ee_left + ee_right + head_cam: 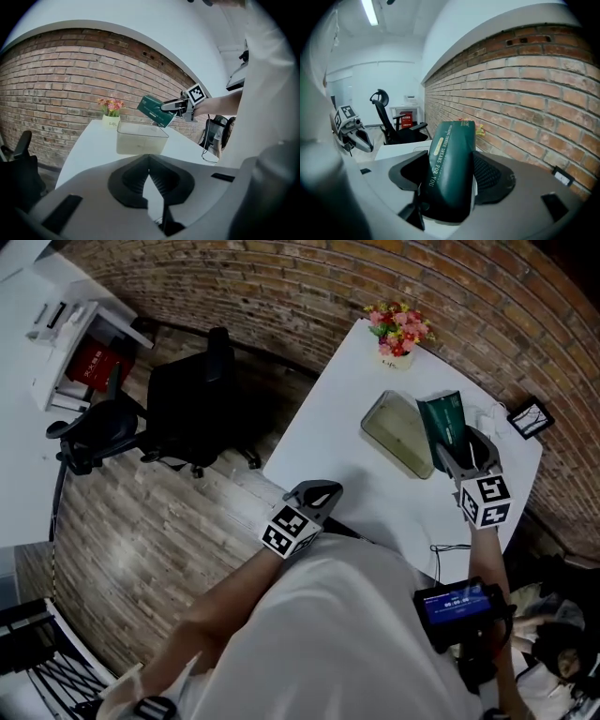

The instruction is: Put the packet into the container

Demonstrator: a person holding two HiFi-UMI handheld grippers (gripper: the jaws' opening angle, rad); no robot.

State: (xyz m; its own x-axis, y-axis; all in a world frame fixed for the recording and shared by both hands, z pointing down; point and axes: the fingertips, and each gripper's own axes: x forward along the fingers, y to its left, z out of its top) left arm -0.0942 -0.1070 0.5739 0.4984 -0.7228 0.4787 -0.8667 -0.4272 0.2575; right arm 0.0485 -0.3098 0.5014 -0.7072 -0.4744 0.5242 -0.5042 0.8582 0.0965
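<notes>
A dark green packet (442, 419) hangs tilted over the right side of the clear plastic container (396, 433), which stands on the white table (323, 432). My right gripper (457, 452) is shut on the packet's lower end. In the right gripper view the packet (451, 154) fills the space between both jaws. My left gripper (318, 492) hovers at the table's near left edge, its jaws shut with nothing in them. Seen from the left gripper (149, 160), the container (140, 138) lies ahead and the packet (154, 110) sits just above its far right corner.
A small pot of flowers (398, 332) stands at the table's far corner. A black framed device (530, 418) and a thin cable (448, 547) lie at the right end. A black office chair (192, 404) stands on the wooden floor to the left.
</notes>
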